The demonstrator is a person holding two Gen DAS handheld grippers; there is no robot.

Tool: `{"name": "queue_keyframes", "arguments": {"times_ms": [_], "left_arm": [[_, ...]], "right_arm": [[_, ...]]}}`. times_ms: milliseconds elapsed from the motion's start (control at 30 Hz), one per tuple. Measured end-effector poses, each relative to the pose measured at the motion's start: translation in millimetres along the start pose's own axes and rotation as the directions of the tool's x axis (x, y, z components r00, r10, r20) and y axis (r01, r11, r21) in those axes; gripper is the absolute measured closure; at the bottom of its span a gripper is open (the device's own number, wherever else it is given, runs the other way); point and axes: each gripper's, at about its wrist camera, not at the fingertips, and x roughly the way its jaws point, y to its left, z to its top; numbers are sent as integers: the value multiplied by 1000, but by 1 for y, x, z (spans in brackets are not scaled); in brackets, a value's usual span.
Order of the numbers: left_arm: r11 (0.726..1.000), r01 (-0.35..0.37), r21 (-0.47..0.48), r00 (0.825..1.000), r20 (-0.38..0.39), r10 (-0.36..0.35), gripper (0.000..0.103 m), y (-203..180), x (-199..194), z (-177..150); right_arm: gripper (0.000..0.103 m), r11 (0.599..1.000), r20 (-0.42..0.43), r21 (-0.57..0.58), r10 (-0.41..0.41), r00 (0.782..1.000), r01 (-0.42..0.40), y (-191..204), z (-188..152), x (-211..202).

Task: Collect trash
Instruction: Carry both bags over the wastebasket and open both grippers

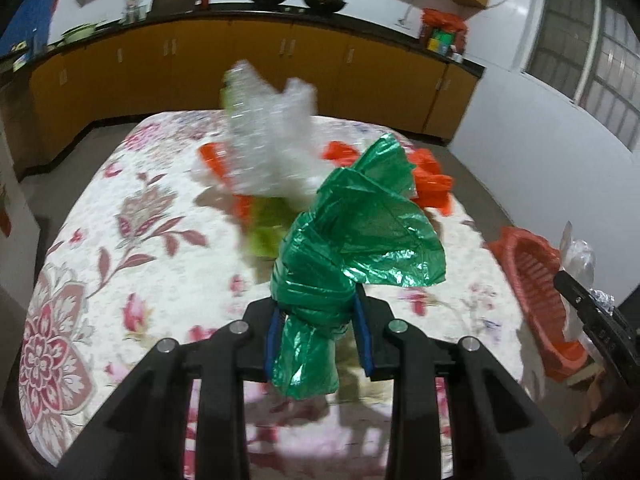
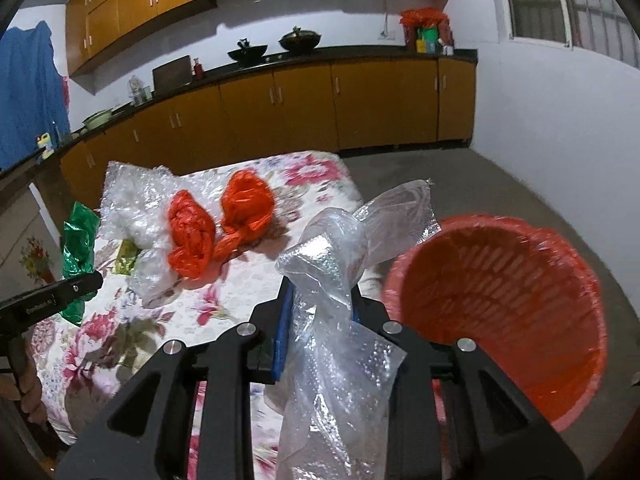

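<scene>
My left gripper (image 1: 320, 336) is shut on a knotted green plastic bag (image 1: 352, 236), lifted above the floral table (image 1: 120, 208). Across in the right wrist view, that left gripper (image 2: 52, 300) and the green bag (image 2: 78, 248) show at the left edge. My right gripper (image 2: 320, 328) is shut on a clear plastic bag (image 2: 340, 280), held beside the orange basket (image 2: 508, 300). The basket (image 1: 532, 288) also shows at the right of the left wrist view. Two orange bags (image 2: 192, 236) (image 2: 246, 200) and a bubble wrap wad (image 2: 136, 196) lie on the table.
A yellow-green scrap (image 1: 266, 224) lies under the bubble wrap (image 1: 268, 140), which looks blurred. Yellow cabinets (image 2: 300, 108) under a dark counter run along the back wall with woks (image 2: 300, 40) on top. Grey floor (image 2: 440, 176) lies to the right of the table.
</scene>
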Motion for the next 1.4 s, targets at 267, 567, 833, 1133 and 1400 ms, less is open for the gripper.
{"name": "queue_keyframes", "arguments": {"times_ms": [267, 567, 833, 1133, 1400], "left_arm": [[995, 71, 69, 997, -4, -71, 72, -45, 1, -1], [987, 108, 118, 994, -15, -106, 72, -74, 3, -4], [980, 143, 138, 990, -31, -140, 72, -98, 8, -2], [950, 255, 181, 967, -62, -247, 72, -160, 22, 6], [922, 310, 234, 950, -101, -294, 72, -209, 39, 5]], "right_arm": [[77, 998, 23, 27, -62, 998, 61, -29, -2, -18], [77, 993, 28, 63, -97, 995, 95, -49, -6, -27], [77, 990, 34, 84, -119, 992, 116, -65, -6, -33], [77, 983, 56, 111, -155, 986, 148, -89, 1, -47], [77, 976, 61, 145, -176, 983, 166, -114, 4, -51]]}}
